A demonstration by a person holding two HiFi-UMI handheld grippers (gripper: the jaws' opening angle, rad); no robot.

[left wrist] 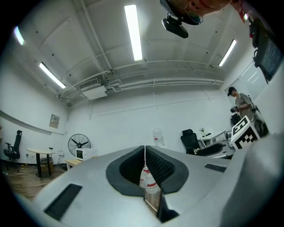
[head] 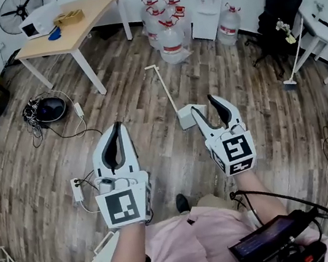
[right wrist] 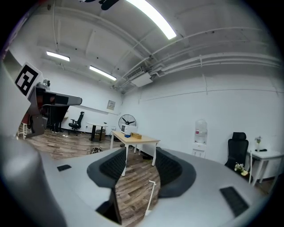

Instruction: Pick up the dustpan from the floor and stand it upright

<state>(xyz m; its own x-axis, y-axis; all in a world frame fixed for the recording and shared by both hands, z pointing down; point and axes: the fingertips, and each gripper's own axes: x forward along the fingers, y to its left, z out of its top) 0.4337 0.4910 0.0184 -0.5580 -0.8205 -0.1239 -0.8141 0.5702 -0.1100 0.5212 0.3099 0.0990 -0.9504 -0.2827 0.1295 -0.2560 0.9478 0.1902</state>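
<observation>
Left jaws: pressed together, with nothing clamped. The water jugs [left wrist: 148, 181] seen through the slit stand far behind by the wall.
Right jaws: spread apart and empty, so I judge them made ready for a grasp.
Left gripper [head: 116, 127]: held low and close to the body, clear of the work. I read it as idle for this step.
Right gripper [head: 204, 104]: held further forward and aimed at the floor ahead, with the target's thin handle lined up in the gap of its own view.
Dustpan [head: 187, 116]: lying flat on the wooden floor [head: 134, 101], just beyond the right fingertips in the head view and not touched. The pan end is nearest me and the long handle runs away toward the jugs.
Step in hand: approach (no contact yet, by my reading).
Why this hold: open jaws over the pan end leave a short descent, and the long handle can then serve as a lever.
Next move calls for: lowering the right gripper, closing on the handle near the pan, and tipping it up.
Risk: a thin handle may slip or swing when lifted.
</observation>
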